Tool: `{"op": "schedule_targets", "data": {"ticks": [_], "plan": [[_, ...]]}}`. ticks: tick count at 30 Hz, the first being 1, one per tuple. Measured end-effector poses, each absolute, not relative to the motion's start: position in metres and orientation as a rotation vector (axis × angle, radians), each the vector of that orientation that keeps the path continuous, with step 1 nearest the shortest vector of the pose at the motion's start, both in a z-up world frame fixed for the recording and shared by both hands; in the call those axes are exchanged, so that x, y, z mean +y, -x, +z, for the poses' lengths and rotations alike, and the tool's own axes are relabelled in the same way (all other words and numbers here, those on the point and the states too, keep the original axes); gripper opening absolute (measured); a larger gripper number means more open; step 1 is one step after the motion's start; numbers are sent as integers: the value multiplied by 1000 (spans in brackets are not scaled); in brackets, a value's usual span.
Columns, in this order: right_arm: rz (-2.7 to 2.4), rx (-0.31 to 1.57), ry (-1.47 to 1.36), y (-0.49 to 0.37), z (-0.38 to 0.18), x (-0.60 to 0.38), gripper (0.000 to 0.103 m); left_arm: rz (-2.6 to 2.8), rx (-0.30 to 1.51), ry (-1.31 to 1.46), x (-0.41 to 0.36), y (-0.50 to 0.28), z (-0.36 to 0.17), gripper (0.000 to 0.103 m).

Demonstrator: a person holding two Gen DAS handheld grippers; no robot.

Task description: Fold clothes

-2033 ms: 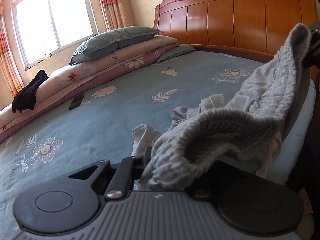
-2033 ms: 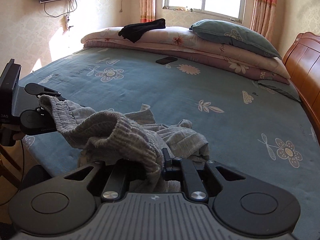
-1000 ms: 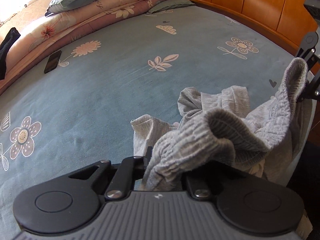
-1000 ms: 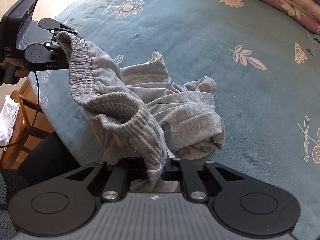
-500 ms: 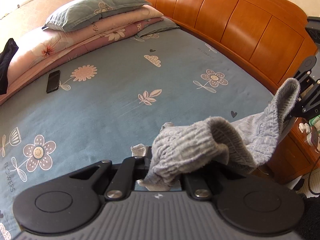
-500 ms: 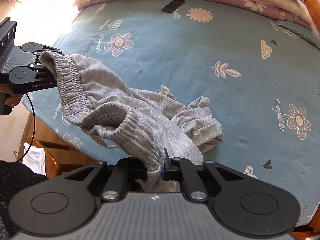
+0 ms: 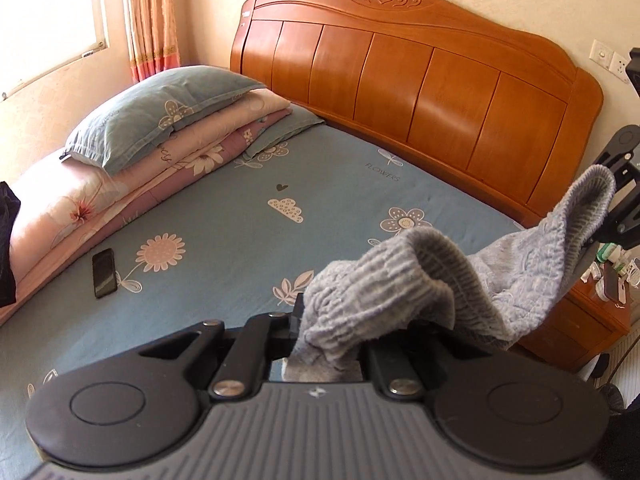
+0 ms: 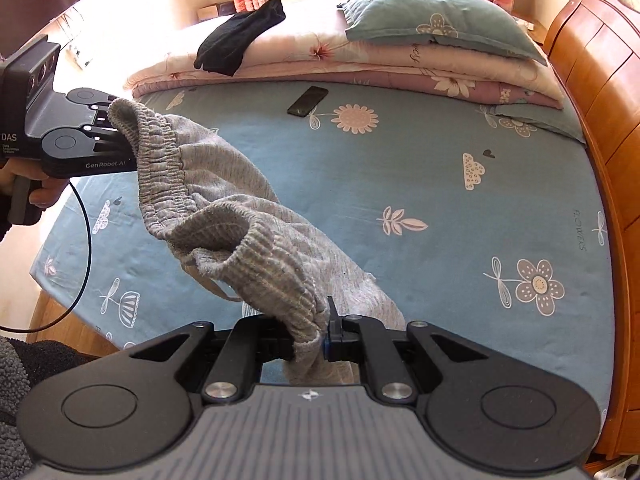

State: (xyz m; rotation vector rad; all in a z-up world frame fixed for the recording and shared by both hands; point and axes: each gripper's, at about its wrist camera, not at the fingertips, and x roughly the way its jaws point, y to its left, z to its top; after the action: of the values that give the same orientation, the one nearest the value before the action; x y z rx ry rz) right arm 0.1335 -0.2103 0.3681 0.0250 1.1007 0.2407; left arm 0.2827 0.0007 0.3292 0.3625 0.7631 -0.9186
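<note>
I have the grey trousers (image 8: 224,216) pinched at the elastic waistband by both tools; my left hand-held gripper (image 8: 120,136) is clamped on one end of the band, out over the foot corner of the bed (image 8: 460,208), and my right hand-held gripper (image 8: 310,346) is closed on the other end, the ribbed edge bunched between its jaws; the left wrist view shows the same thing mirrored, my left hand-held gripper (image 7: 320,338) biting the band close to the lens and the right tool at the far right edge with cloth hanging from it; the band sags between the two grips, so I judge it is not pulled taut yet; the legs hang down from the waistband towards the blue flowered sheet, and I cannot tell whether their ends rest on it, since my own tool hides them; holding by the waistband makes sense to me because gravity lets the legs fall straight before they are laid flat for folding; a black phone (image 8: 308,101) lies near the stacked quilts (image 8: 400,64) along the far edge, and a dark garment (image 8: 236,46) is draped on those quilts, both well apart from my work; the wooden headboard (image 7: 420,92) closes the head edge
</note>
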Motion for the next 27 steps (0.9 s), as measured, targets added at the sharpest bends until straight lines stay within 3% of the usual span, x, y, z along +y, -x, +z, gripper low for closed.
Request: {"op": "schedule_targets", "data": {"ticks": [12, 27], "plan": [[229, 1078, 13, -128, 419, -176, 13, -988, 620, -444, 3, -291, 393, 5], [252, 756, 111, -96, 539, -120, 13, -883, 242, -377, 45, -286, 516, 5]]}}
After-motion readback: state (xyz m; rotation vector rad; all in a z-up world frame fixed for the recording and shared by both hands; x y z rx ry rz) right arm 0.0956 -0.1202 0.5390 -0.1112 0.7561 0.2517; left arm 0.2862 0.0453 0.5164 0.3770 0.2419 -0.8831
